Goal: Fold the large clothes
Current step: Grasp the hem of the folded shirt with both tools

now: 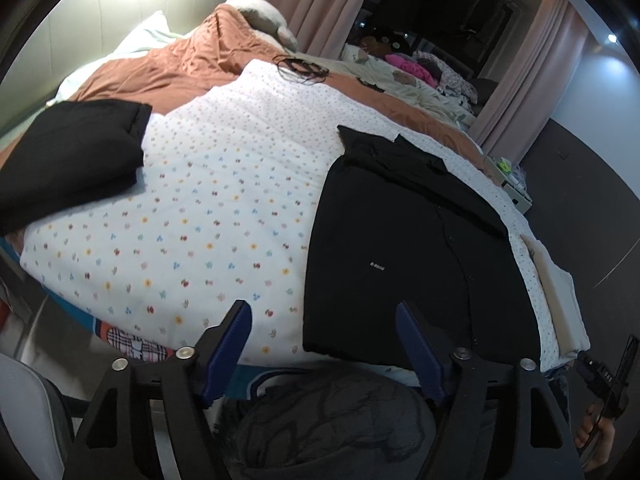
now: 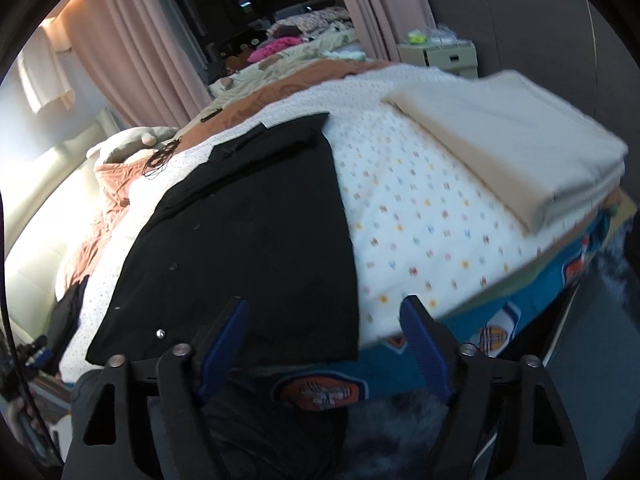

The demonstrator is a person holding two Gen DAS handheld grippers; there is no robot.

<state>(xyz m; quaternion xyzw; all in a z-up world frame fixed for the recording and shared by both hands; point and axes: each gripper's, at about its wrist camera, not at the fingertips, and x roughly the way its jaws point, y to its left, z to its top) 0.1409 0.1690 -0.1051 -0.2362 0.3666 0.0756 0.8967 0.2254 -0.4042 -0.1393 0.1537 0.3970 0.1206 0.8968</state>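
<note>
We hold both tools just off the near edge of the bed (image 1: 224, 184), which is covered with a white spread dotted with small coloured flowers. The black button-front shirt (image 1: 404, 248) lies flat on that spread, collar toward the far side and hem at the near edge, with its sleeves folded in over the body. Our left hand-held gripper (image 1: 324, 332) stands well apart with nothing between its blue pads; its right finger (image 1: 418, 344) sits over the shirt's lower left corner, but we cannot tell whether it touches the cloth. Our right hand-held gripper (image 2: 324, 328) is likewise parted and empty, its left finger (image 2: 224, 332) over the shirt's hem near the lower right corner, its other finger over the bare spread. A folded black garment (image 1: 76, 156) rests on the bed's left part, well apart from the shirt. A folded cream cloth (image 2: 516, 140) lies at the right corner. A rust-coloured quilt (image 1: 172, 64) bunches up at the far side, beside pink curtains (image 1: 316, 4).
</note>
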